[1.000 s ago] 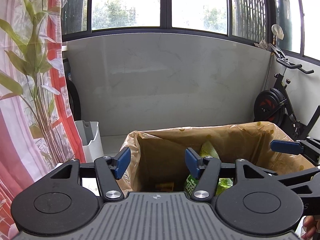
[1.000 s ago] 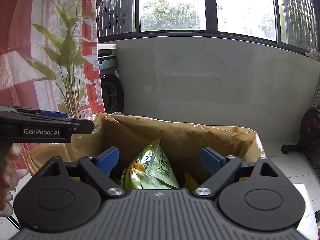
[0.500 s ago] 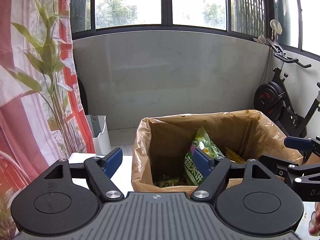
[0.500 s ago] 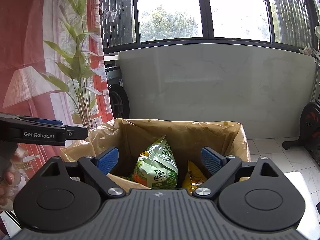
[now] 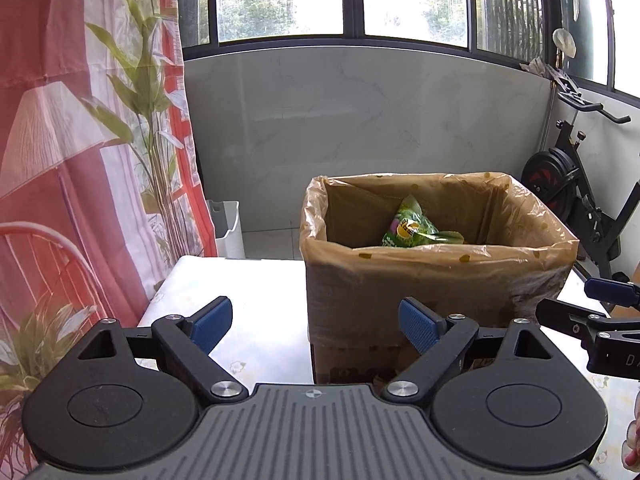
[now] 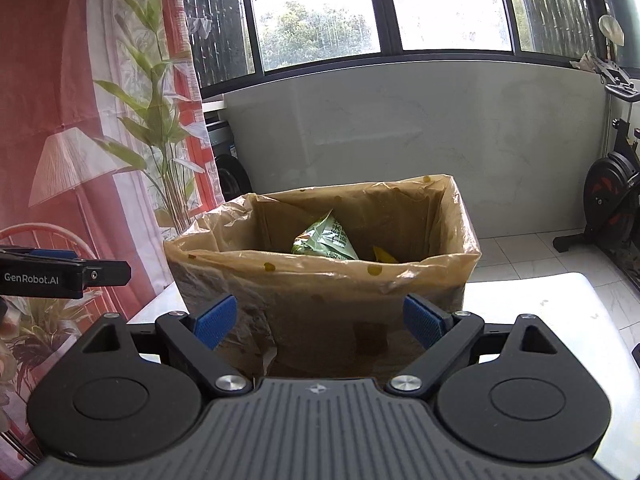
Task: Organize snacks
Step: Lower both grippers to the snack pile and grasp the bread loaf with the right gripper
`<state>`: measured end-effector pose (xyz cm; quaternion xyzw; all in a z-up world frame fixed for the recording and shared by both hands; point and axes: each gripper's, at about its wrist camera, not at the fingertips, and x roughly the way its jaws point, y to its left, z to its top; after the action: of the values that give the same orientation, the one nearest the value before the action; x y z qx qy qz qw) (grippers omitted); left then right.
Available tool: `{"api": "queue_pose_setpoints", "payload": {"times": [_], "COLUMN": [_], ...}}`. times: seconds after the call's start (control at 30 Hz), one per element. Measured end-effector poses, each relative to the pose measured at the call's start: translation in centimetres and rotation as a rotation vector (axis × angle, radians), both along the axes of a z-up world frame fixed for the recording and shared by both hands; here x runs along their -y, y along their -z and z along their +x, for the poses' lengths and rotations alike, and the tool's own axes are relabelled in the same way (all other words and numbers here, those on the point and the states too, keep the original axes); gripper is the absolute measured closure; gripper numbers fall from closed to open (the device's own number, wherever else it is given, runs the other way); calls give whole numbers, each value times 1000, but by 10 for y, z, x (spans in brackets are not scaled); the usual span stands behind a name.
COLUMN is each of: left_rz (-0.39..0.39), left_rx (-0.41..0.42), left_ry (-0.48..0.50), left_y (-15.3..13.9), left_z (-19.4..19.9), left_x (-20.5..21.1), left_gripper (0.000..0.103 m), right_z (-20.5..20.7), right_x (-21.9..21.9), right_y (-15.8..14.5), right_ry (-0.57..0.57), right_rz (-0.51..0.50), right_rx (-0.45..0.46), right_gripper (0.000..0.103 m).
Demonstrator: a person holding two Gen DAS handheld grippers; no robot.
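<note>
A cardboard box lined with a brown plastic bag [image 5: 436, 280] stands on a white table [image 5: 248, 300]; it also shows in the right wrist view [image 6: 320, 284]. A green snack bag [image 5: 412, 228] stands inside it, also seen in the right wrist view [image 6: 326, 238], with a yellow packet [image 6: 384, 256] beside it. My left gripper [image 5: 316, 324] is open and empty, in front of the box's left corner. My right gripper [image 6: 318, 320] is open and empty, in front of the box's near wall.
A red patterned curtain with leaves [image 5: 80, 160] hangs at the left. A white bin [image 5: 228, 228] stands on the floor behind the table. An exercise bike [image 5: 580, 192] stands at the right. A grey wall and windows are behind.
Both grippers have pulled back from above the box towards the near side. The box's outer front wall and the table top have come into view.
</note>
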<state>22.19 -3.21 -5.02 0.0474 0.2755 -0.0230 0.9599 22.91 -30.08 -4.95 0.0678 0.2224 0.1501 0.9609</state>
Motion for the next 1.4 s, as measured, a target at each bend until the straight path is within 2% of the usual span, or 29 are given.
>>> {"api": "queue_pose_setpoints", "payload": {"times": [0.3,0.6,0.7,0.87,1.1,1.33,1.4], "left_rz": [-1,32,52,35,21,23,15], "left_rx": [-43,-82,-73,-55,-79,-114,-118], "left_ry": [-35,-60,-69,-63,-39,-63,-76], "left_y": [38,78,87,100,124,141,142], "left_z": [-36,-53,-57,-61,-58,-53,-51], "left_x": [-16,-28,-30,-31,-27,-30,-33], "left_gripper": [11,11,11,11,11,11,11], "right_z": [-38,-62,-69,-73,-72,-54,-46], "right_x": [-18,-29,-31,-37,-49,-51,-54], "right_y": [33,72,84,104,129,137,136], "right_ry": [-17,-41,-52,-72,-124,-115,-95], "right_rz": [-28,-57,-85,-119,-214,-122,-98], "right_rx": [-32,-84,-92,-124,-129,-196,-204], "right_gripper": [12,14,15,19,20,18,13]}}
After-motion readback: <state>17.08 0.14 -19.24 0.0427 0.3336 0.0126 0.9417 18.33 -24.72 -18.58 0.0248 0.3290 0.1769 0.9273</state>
